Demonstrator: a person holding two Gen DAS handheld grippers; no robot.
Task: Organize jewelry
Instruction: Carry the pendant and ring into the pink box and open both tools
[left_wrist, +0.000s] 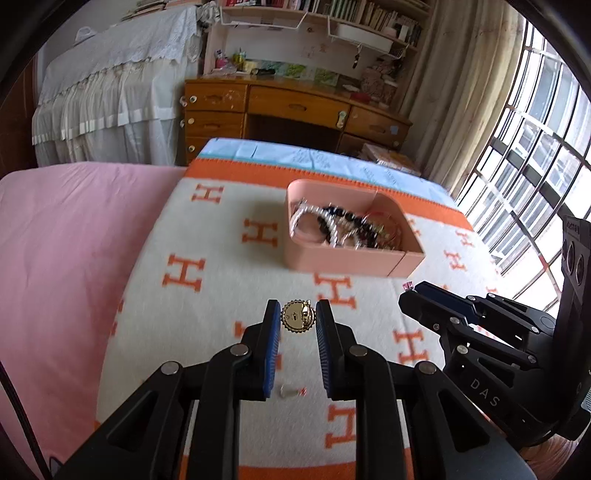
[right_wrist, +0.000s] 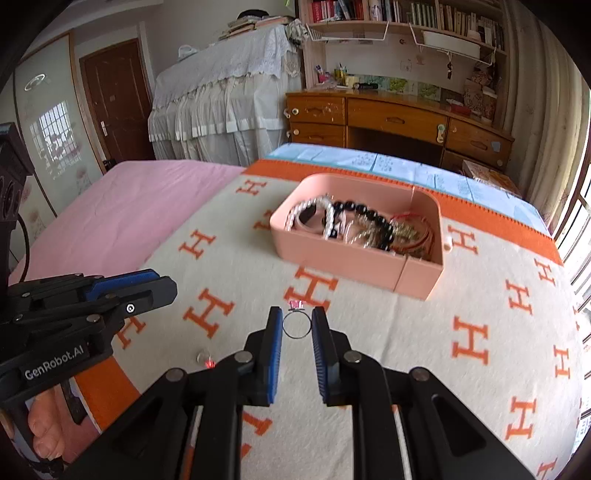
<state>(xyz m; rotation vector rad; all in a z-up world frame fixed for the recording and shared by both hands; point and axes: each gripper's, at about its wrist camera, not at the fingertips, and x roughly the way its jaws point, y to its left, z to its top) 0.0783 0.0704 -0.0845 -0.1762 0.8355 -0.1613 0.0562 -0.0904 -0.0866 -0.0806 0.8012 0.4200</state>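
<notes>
1. Jewelry is in both tongs: the left tongs (left_wrist: 297, 320) pinch a round gold brooch (left_wrist: 297, 321) by its scalloped edge, and the right tongs (right_wrist: 297, 323) pinch a thin ring (right_wrist: 297, 325) with a pink stone (right_wrist: 296, 304) at their tips.
2. The brooch stands on edge between the pads, its flat face turned back toward the camera; being round, it has no clear long axis.
3. The ring's hoop also faces the camera, with the stone on the side away from the tongs, toward the box.
4. Ahead of both tongs, well apart, sits the pink box (right_wrist: 343, 264) on the orange-and-white blanket (right_wrist: 480, 295), already crowded with bead bracelets (right_wrist: 369, 218).
5. Just beneath and behind the tips, a small clear piece (right_wrist: 201, 356) lies loose on the blanket.
6. Risks, as I judge them: the ring's wire is thin and could twist or slip from the pads; the brooch, gripped only at its rim, may pivot and drop; either could snag on the tangled beads.
</notes>
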